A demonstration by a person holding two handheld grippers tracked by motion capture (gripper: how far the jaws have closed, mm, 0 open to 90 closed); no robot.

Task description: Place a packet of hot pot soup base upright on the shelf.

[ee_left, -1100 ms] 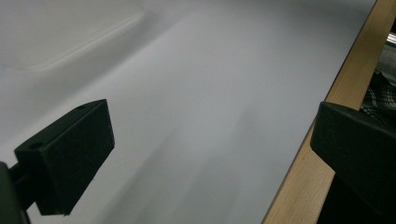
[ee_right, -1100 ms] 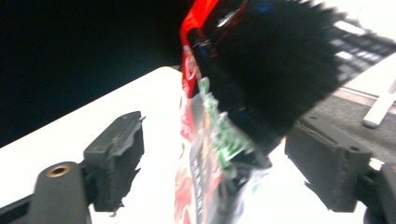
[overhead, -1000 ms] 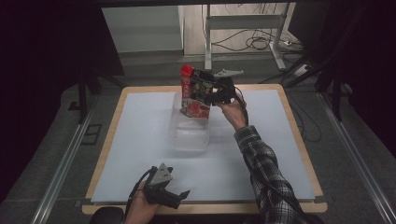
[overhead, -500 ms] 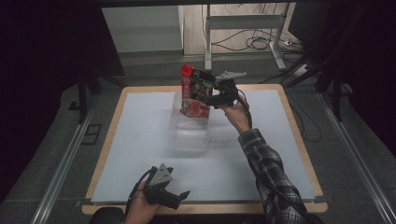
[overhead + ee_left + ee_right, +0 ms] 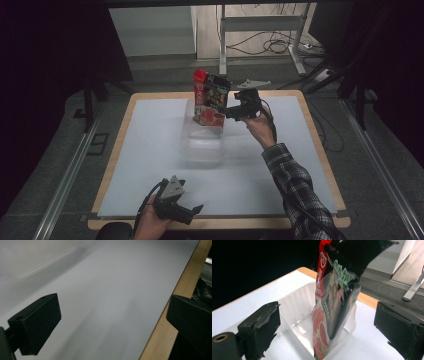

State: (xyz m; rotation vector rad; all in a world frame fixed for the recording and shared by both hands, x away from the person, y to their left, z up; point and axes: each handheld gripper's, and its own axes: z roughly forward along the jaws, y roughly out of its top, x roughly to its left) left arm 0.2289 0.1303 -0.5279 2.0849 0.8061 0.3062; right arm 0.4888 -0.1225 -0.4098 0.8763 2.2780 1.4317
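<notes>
Red-and-black printed foil snack pouch [image 5: 332, 302] standing upright at the far end of a clear, thin-walled plastic tray [image 5: 297, 315], leaning against its far wall, on a white table surface with a pale wooden edge [image 5: 127, 125]. Right gripper [image 5: 231, 112] held level just beside the pouch, jaws spread wide and flanking it without contact in the right gripper view; nothing pinched. Left gripper [image 5: 192, 210] parked near the front edge of the table, well apart from the tray, jaws spread over bare white surface, empty. Pouch judged light, soft and crinkly, with a slick film likely to slip under a shallow pinch; contents probably brittle, so moderate closing force advised. Best hold judged to be the flat sealed top band by the red strip [image 5: 322, 270], or across the upper body where the film is slack. Tray judged flimsy and light, prone to sliding or tipping when the pouch is pulled; steadying with the free gripper recommended.
</notes>
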